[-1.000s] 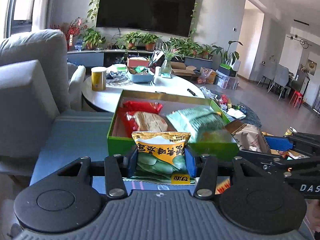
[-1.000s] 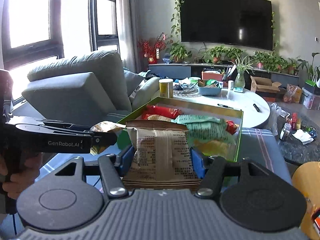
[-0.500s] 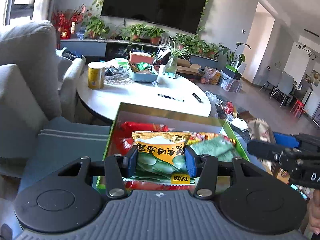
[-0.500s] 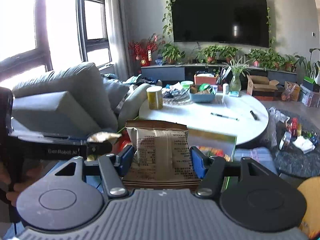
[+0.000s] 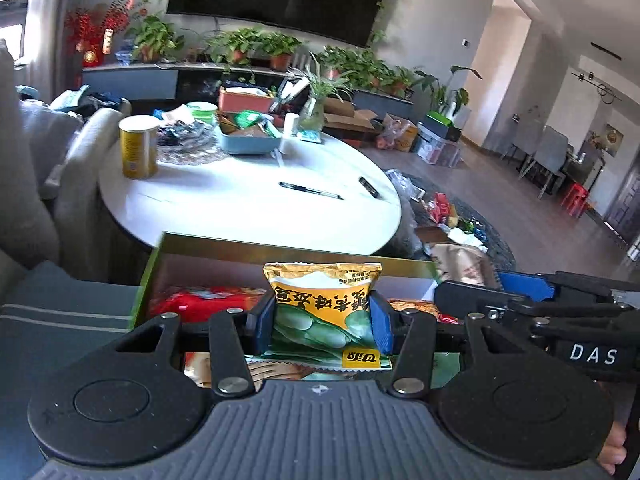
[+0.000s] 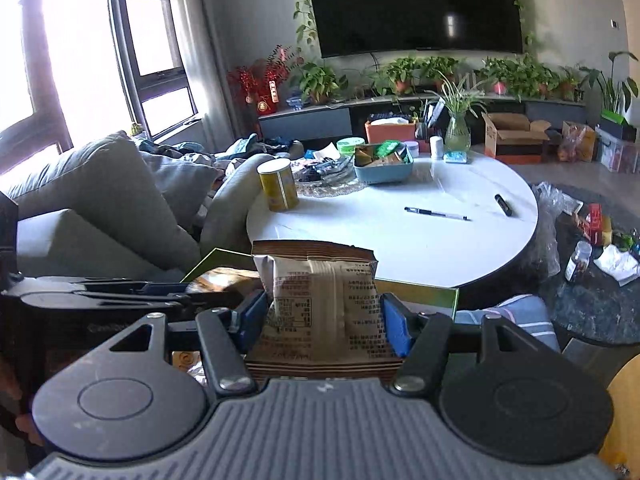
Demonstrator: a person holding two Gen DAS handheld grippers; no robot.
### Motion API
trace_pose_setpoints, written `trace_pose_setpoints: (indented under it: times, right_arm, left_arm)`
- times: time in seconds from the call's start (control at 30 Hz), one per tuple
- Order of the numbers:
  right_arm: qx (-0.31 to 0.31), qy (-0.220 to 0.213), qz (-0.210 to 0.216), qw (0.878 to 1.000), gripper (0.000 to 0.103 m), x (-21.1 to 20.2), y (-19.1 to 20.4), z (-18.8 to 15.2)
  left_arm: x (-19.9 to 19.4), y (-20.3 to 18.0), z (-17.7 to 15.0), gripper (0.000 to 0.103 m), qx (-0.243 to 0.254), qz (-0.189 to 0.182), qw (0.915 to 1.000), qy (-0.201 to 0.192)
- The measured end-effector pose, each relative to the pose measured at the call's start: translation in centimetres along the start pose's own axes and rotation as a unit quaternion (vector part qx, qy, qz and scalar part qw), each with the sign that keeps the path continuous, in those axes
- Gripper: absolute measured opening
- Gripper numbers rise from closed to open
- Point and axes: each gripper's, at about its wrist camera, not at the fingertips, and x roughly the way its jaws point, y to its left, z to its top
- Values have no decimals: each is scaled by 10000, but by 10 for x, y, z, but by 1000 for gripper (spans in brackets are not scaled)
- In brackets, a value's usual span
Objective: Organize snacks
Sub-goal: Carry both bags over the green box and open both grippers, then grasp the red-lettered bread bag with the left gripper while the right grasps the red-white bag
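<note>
Fingers [image 5: 264, 322] clamping snack packets, green box [image 5: 280, 249] below, white table [image 5: 248, 204] beyond

Inspector A: Right gripper [image 6: 324, 318]?
Inspector B: Blue pads pressed on both sides of a brown-and-beige snack packet [image 6: 322, 300], held upright, printed back toward the camera.
Inspector A: Behind it?
Inspector B: The green box [image 6: 424, 292], its rim showing on either side of the packet. The left gripper [image 6: 120, 292] reaches in from the left, beside the box. Farther off, a round white table [image 6: 400, 240] carrying a yellow can [image 6: 278, 190] and a pen [image 6: 436, 213].
</note>
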Motion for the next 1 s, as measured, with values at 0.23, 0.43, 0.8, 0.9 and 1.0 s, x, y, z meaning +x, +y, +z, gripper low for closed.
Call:
trace_pose_setpoints:
  times: [0.23, 0.43, 0.8, 0.9, 1.0]
  right_arm:
    - [10, -119, -300, 9995, 99, -15, -4, 2]
    - [148, -184, -393, 9990, 100, -49, -7, -5]
    - [169, 380, -432, 9982, 101, -104, 4, -74]
    - [243, 629, -563, 9961, 101, -105, 12, -103]
    - [123, 760, -593, 9953, 101, -107, 25, -127]
  left_arm:
    - [-3, 5, -1, 66, -53, -166, 9998, 19]
    - [-40, 5, -1, 72, -5, -286, 9995, -118]
    - [-107, -10, -65, 74, 241, -892, 9957, 26]
    - [-108, -14, -85, 74, 243, -1046, 9940, 216]
    - [-104, -21, -108, 74, 302, -1047, 9933, 389]
